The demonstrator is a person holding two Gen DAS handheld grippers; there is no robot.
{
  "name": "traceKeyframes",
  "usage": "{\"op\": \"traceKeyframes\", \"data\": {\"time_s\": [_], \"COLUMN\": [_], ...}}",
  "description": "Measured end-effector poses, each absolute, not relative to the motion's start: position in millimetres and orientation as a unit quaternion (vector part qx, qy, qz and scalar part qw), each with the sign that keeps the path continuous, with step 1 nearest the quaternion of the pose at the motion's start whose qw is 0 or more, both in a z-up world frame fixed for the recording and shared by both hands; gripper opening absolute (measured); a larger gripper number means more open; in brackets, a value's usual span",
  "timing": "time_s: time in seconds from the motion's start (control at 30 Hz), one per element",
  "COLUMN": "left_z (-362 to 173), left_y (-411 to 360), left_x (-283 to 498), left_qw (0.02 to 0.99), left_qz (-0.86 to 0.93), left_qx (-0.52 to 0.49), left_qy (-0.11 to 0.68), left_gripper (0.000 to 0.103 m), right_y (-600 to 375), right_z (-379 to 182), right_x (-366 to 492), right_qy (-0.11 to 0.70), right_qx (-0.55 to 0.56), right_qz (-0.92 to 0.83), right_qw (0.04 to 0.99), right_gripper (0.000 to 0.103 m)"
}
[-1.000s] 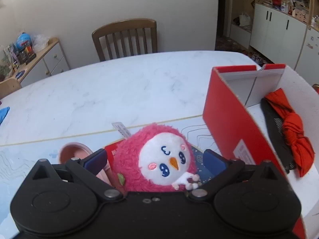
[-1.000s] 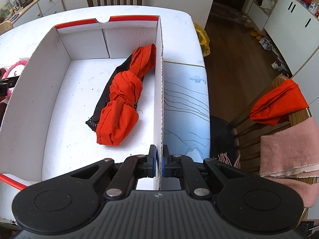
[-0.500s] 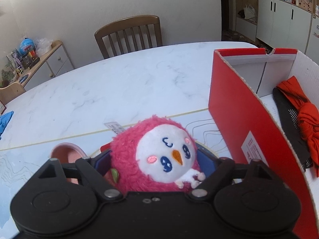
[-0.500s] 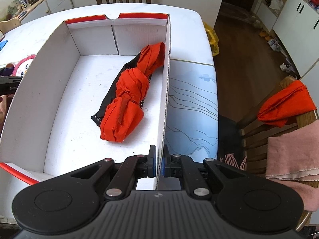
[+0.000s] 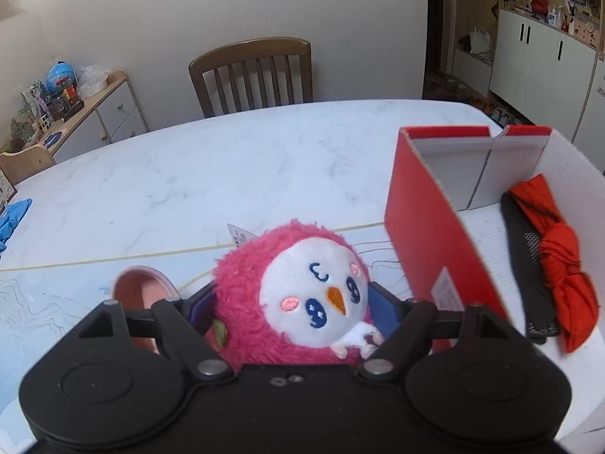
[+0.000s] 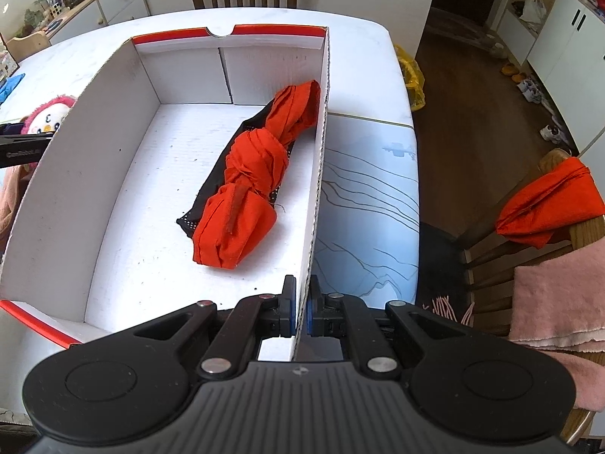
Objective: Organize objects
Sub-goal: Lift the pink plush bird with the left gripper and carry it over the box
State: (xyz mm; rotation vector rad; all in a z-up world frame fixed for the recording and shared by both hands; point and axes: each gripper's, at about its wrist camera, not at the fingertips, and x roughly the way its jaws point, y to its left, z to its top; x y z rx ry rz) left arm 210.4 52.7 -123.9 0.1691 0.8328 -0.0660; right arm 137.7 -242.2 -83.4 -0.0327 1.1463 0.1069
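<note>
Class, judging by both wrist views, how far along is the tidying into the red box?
Done: the knotted orange cloth already lies inside the red box. In hand: the left gripper is closing around the pink plush bird, while the right gripper pinches the box wall. Left: the bird is outside the box, as is the pink slipper.

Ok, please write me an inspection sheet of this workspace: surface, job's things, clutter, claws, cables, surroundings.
Surface: white marble table with a pale blue line-drawn mat.
Job's things: pink bird plush outside the red box; knotted orange cloth on black mesh inside the box.
Clutter: pink slipper; blue cloth at the table edge.
Claws: left claw closing, its pads against the plush's sides; right claw shut on the box's side wall.
Cables: nothing seen.
Surroundings: wooden chair, sideboard, white cabinets; second chair draped with cloths.
</note>
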Motion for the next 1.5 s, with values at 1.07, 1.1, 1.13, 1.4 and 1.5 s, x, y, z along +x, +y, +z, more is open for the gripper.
{"op": "traceKeyframes", "data": {"time_s": [1.07,1.1,1.13,1.4,1.5], "left_z": [-14,-14,-16,-39,-51], "left_y": [-27,-34,-41,-87,-97], "left_x": [174,175,176,191,198], "left_qw": [0.918,0.917,0.916,0.906,0.903], "left_qz": [-0.143,-0.149,-0.156,-0.177,-0.172], "left_qx": [0.064,0.064,0.066,0.088,0.095], "left_qy": [0.365,0.365,0.365,0.373,0.381], "left_gripper": [0.079,0.079,0.079,0.079,0.079], "right_y": [-254,-255,-255,-258,-260], "right_z": [-85,-85,-85,-86,-87], "right_x": [138,138,138,138,138], "right_qy": [0.531,0.530,0.530,0.529,0.529], "right_qx": [0.012,0.012,0.012,0.013,0.016], "right_qz": [0.067,0.068,0.069,0.074,0.076], "right_qw": [0.845,0.845,0.845,0.845,0.845], "right_gripper": [0.005,0.005,0.005,0.005,0.005]}}
